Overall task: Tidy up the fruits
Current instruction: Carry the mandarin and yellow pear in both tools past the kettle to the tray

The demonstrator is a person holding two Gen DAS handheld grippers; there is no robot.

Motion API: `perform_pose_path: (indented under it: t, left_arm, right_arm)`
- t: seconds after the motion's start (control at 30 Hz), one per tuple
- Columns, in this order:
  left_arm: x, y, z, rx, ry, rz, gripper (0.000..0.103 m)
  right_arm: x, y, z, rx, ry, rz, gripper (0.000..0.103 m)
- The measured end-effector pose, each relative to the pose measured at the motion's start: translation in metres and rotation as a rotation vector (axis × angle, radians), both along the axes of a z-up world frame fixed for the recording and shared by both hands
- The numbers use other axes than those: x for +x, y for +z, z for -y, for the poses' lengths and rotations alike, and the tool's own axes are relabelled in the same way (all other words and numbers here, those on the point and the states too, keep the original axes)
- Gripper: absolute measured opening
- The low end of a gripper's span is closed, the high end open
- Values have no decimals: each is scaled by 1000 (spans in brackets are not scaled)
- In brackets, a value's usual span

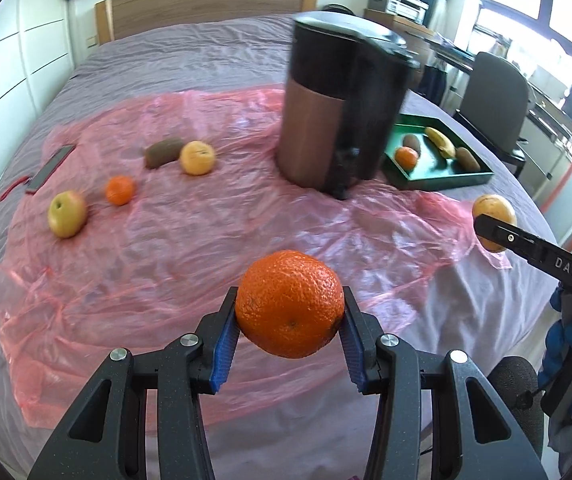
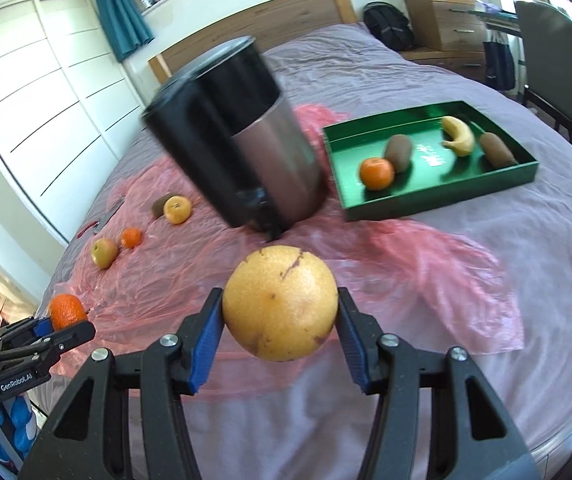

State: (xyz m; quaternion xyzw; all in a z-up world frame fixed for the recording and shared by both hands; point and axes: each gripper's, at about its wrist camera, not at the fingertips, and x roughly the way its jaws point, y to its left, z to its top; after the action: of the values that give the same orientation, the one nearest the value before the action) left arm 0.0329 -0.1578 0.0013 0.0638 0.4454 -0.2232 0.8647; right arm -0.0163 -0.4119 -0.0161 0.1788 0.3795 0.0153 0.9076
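Note:
My left gripper [image 1: 289, 320] is shut on a large orange [image 1: 289, 303] and holds it above the pink plastic sheet [image 1: 158, 240]. My right gripper [image 2: 280, 316] is shut on a yellow grapefruit [image 2: 280, 303], held above the bed. Each gripper shows in the other's view: the right one with the grapefruit [image 1: 494, 216], the left one with the orange [image 2: 66, 311]. A green tray [image 2: 522, 168] at the right holds a tangerine [image 2: 376, 173], two kiwis [image 2: 398, 152] and a banana [image 2: 459, 135]. On the sheet lie an apple [image 1: 67, 213], a small tangerine [image 1: 119, 190], a kiwi [image 1: 161, 153] and a yellow-orange fruit [image 1: 197, 157].
A tall black and copper juicer [image 1: 334, 108] stands on the sheet between the loose fruit and the tray. A grey flat tool with a red strap [image 1: 48, 168] lies at the sheet's left. A chair [image 1: 494, 96] and desk stand beyond the bed's right side.

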Motion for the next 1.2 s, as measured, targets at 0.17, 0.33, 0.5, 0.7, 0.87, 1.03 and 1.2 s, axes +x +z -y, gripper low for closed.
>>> perform_pose_path:
  t: [0.17, 0.33, 0.5, 0.7, 0.87, 1.03, 1.2]
  left_arm:
    - [-2, 3, 44, 7, -75, -7, 41]
    - [0, 6, 87, 12, -137, -10, 41]
    - [5, 10, 131, 18, -198, -8, 41]
    - [21, 12, 182, 17, -255, -11, 41]
    - [45, 9, 225, 20, -277, -10, 41]
    - [72, 4, 267, 18, -300, -19, 41]
    - [97, -12, 302, 33, -330, -40, 41]
  right_arm:
    - [-10, -1, 47, 9, -71, 2, 55]
    - [-9, 0, 83, -5, -120, 4, 55]
    - [2, 2, 118, -9, -164, 18, 55]
    - [28, 3, 153, -40, -195, 32, 55]
    - [59, 0, 176, -71, -201, 31, 55]
    - [88, -8, 197, -82, -198, 27, 55]
    - [116, -22, 214, -91, -192, 2, 55]
